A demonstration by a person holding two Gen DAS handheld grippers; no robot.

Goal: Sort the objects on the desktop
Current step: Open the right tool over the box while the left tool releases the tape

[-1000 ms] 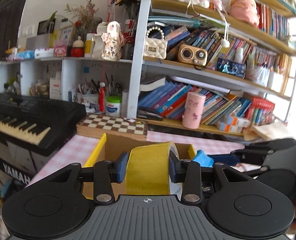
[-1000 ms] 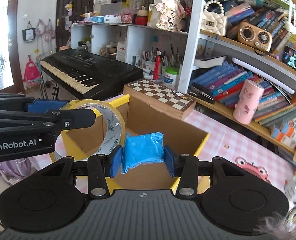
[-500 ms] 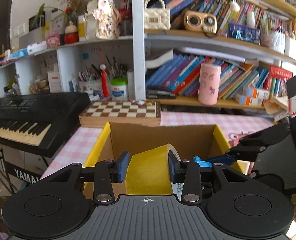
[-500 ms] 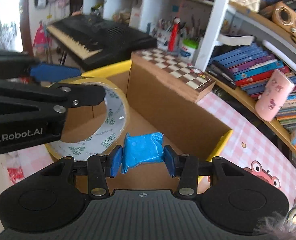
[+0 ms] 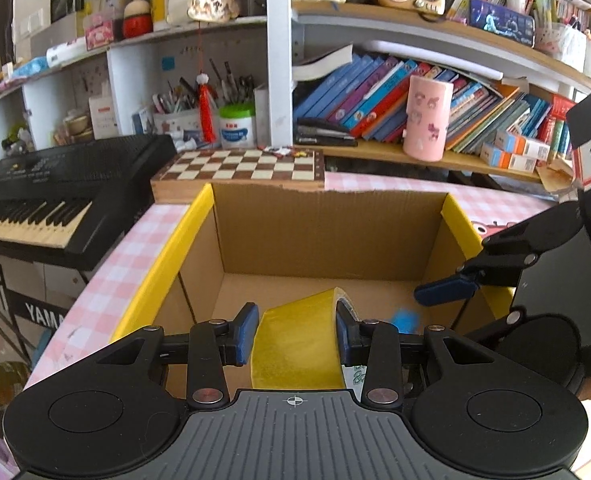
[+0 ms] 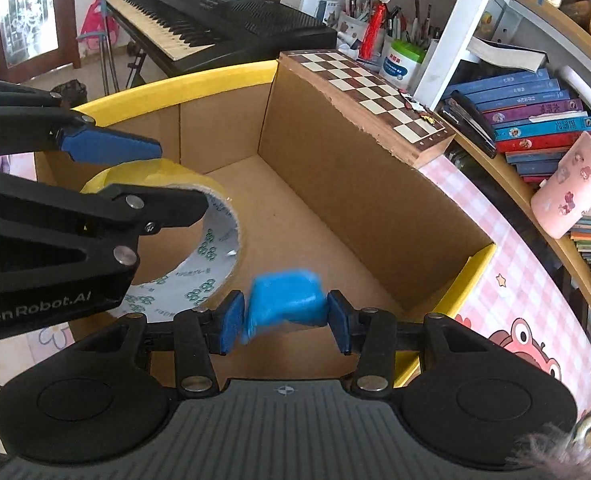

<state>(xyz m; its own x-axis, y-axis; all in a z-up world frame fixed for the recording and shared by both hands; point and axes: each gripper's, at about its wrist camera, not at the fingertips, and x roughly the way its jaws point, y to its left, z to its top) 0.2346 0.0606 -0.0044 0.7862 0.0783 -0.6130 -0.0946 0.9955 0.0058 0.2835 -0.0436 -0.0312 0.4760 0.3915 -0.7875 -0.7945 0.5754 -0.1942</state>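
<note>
Left wrist: glossy yellow tape roll (image 5: 295, 344), white-lined core.

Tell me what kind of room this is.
Probably a lived-in home study or child's room: packed bookshelves, an electronic keyboard, a chessboard and a pink checked tablecloth under the cardboard box.

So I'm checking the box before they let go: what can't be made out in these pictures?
- Box floor near edge, left wrist view: hidden by the left gripper and yellow tape roll.
- Blue packet, right wrist view: blurred; what it is stays unclear.
- Right gripper: pad contact unclear.
- Book spines: too small.
</note>
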